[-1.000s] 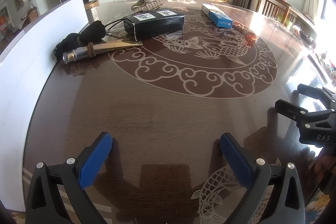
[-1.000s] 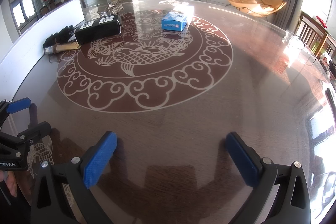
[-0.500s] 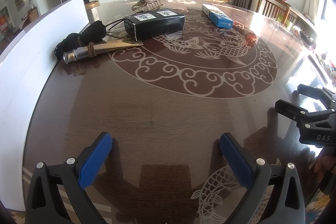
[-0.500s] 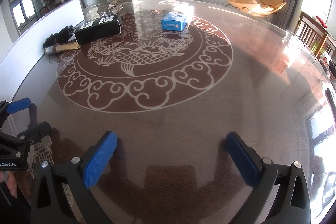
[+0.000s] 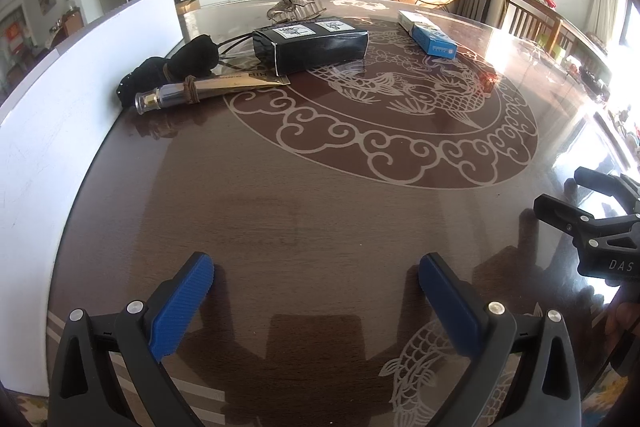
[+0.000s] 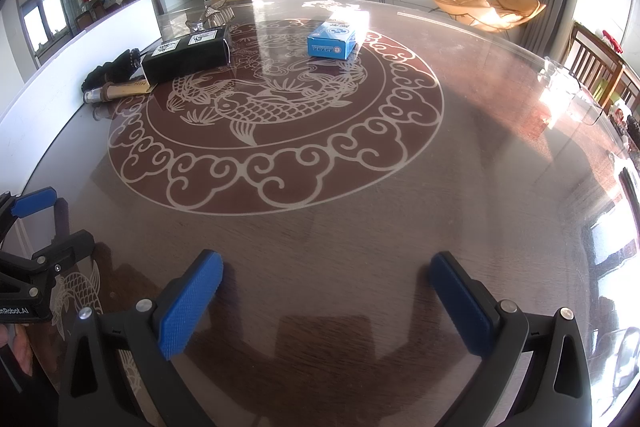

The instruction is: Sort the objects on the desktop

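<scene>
On the far side of the dark patterned table lie a black box (image 5: 311, 45) (image 6: 188, 53) with white labels, a blue box (image 5: 430, 37) (image 6: 332, 41), a gold tube with a silver cap (image 5: 200, 91) (image 6: 114, 91) and a black bundle (image 5: 176, 65) (image 6: 112, 69). My left gripper (image 5: 316, 275) is open low over the near table, holding nothing. My right gripper (image 6: 326, 273) is open too, also empty. Each gripper appears at the edge of the other's view, far from all the objects.
A white board (image 5: 60, 99) stands upright along the table's left edge. A silvery ornament (image 5: 296, 7) sits at the table's far side. Wooden chairs (image 5: 536, 21) stand on the right, and orange lounge chairs (image 6: 488, 5) lie beyond the table.
</scene>
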